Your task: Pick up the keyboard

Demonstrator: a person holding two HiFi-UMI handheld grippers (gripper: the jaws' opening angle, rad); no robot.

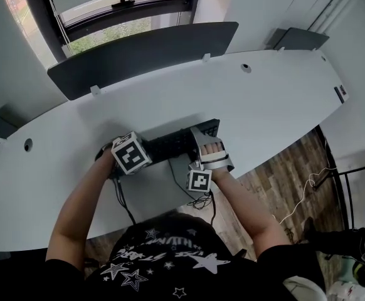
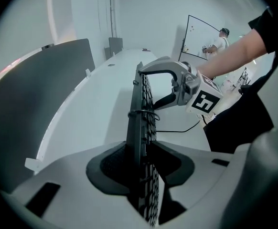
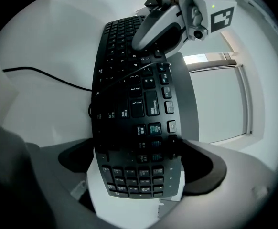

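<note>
A black plastic keyboard (image 1: 170, 146) with a gently curved, wave-shaped key layout sits near the front edge of a long, smooth white tabletop (image 1: 264, 99) with rounded ends; no view shows whether it is clear of the surface. The left gripper (image 2: 141, 163) pinches its left end: in the left gripper view the keyboard stands thin and edge-on between the two dark, ribbed pads, which press on its flat back and on its keyed face. The right gripper (image 3: 134, 163) clamps the right end, its dark pads bearing on the two long edges beside the number pad, so that the rows of square matte keys with small white legends face that camera. Both grippers have pale grey, curved moulded shells, and each carries a white cube (image 1: 131, 152) printed with black square markers. A thin black cable (image 3: 43, 76) trails from the keyboard across the tabletop. Along the far edge of the tabletop stands a flat dark grey divider panel (image 1: 145, 58) with rounded corners, and beyond it a dark-framed window (image 1: 126, 11). The floor (image 1: 289, 168) on the right is wood-grain planking.
</note>
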